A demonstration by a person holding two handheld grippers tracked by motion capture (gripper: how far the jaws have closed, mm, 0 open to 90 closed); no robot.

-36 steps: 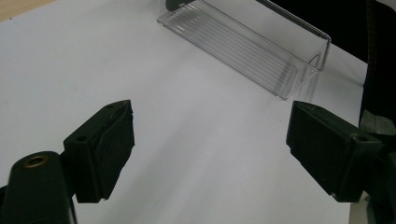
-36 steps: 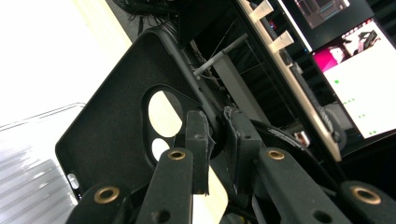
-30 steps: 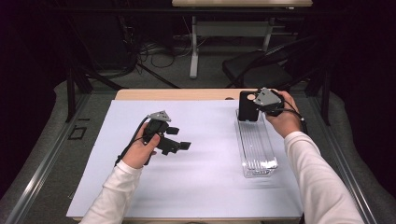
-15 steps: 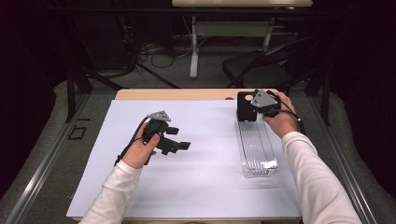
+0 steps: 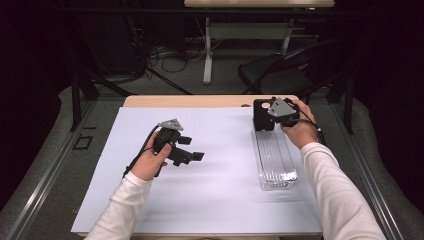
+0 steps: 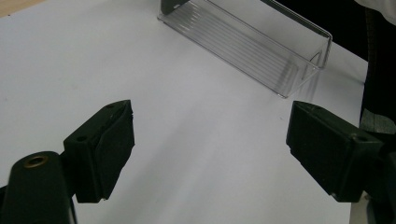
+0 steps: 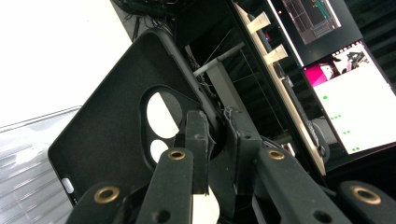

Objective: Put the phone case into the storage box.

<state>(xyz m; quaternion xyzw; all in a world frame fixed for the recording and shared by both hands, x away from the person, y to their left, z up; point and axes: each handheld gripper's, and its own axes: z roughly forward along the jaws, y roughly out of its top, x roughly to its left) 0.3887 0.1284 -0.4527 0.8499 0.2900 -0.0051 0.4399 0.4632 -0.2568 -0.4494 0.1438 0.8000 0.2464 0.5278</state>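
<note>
Nearest us on the desk [image 5: 215, 210], our left hand-held gripper [image 5: 192, 156] hovers over the white sheet with its jaws wide apart and nothing between them; in the left gripper view the pads frame bare paper, with the clear plastic tray [image 6: 261, 44] lying beyond. Farther out, the tray [image 5: 274, 159] sits lengthwise on the sheet, apparently empty. At its far end our right hand-held gripper [image 7: 215, 140] has its jaws clamped on the black phone case [image 5: 263, 115], which stands upright at the tray's far end; whether it touches the tray we cannot tell. In the right gripper view the pads pinch the case [image 7: 116, 135] at its edge beside the camera cutout.

We judge the step in hand to be setting the case into the tray. To do it well, we should keep the pinch firm and line the case up with the tray's long walls. We should lower it slowly, and release only once it rests. The free left hand-held gripper could steady the tray's near end if it slides.
</note>
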